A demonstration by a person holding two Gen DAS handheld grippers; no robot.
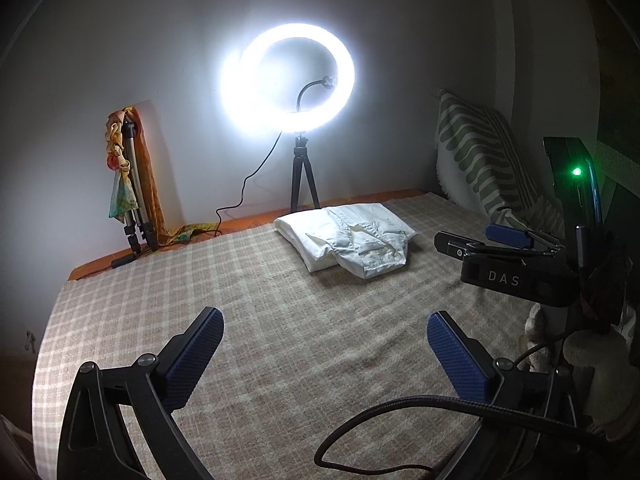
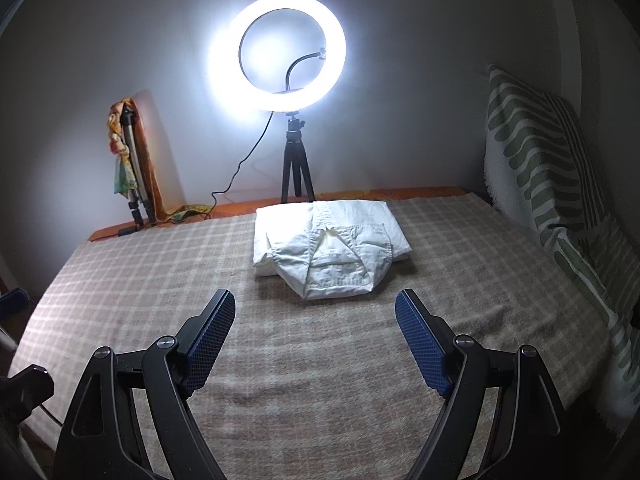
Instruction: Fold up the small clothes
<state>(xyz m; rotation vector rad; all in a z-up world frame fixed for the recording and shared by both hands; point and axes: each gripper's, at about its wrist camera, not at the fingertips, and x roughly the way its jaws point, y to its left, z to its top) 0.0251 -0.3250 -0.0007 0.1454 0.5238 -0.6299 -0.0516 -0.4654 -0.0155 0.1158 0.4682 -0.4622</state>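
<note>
A white folded garment (image 1: 348,236) lies on the checked beige blanket (image 1: 256,304) toward the far edge of the bed; it also shows in the right wrist view (image 2: 330,246), with a pocketed piece on top. My left gripper (image 1: 325,326) is open and empty, held above the blanket short of the garment and to its left. My right gripper (image 2: 315,306) is open and empty, just in front of the garment. The right gripper also shows from the side in the left wrist view (image 1: 476,238), beside the garment's right end.
A lit ring light on a small black tripod (image 2: 296,160) stands behind the garment by the wall, its cable (image 2: 240,164) trailing left. A folded tripod with colourful cloth (image 2: 130,160) leans at the back left. A green-striped pillow (image 2: 552,168) stands at the right.
</note>
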